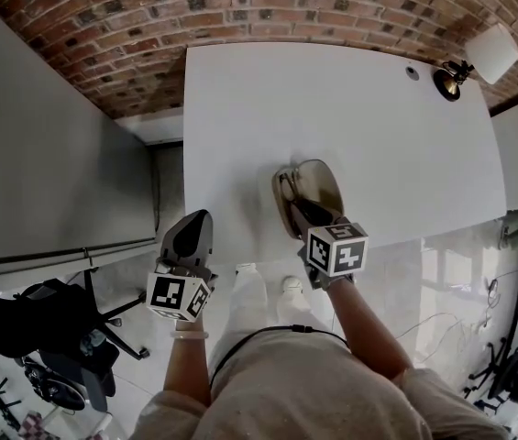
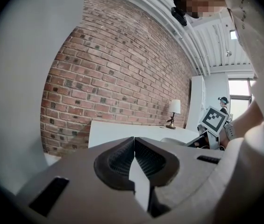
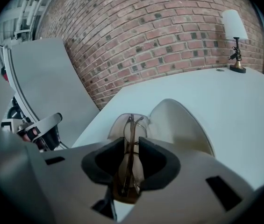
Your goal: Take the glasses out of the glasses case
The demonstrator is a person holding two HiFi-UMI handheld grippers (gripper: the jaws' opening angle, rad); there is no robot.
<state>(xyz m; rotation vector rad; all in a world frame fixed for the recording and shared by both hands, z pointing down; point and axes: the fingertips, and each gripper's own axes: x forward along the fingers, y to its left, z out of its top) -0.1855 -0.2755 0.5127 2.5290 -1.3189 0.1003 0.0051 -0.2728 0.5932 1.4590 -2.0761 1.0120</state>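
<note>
On the white worktop (image 1: 350, 108), the glasses case (image 1: 321, 181) lies open, the glasses (image 3: 131, 125) inside. The right gripper (image 3: 132, 148) straddles them, fingers (image 3: 156, 161) narrowly apart, apparently unclamped. The left gripper (image 2: 134, 148) waits empty, fingers (image 2: 117, 161) together. Gripping and lifting remain.

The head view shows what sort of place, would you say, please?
Probably an office or studio workspace: a white table against a brick wall, a table lamp on it, an office chair nearby.
</note>
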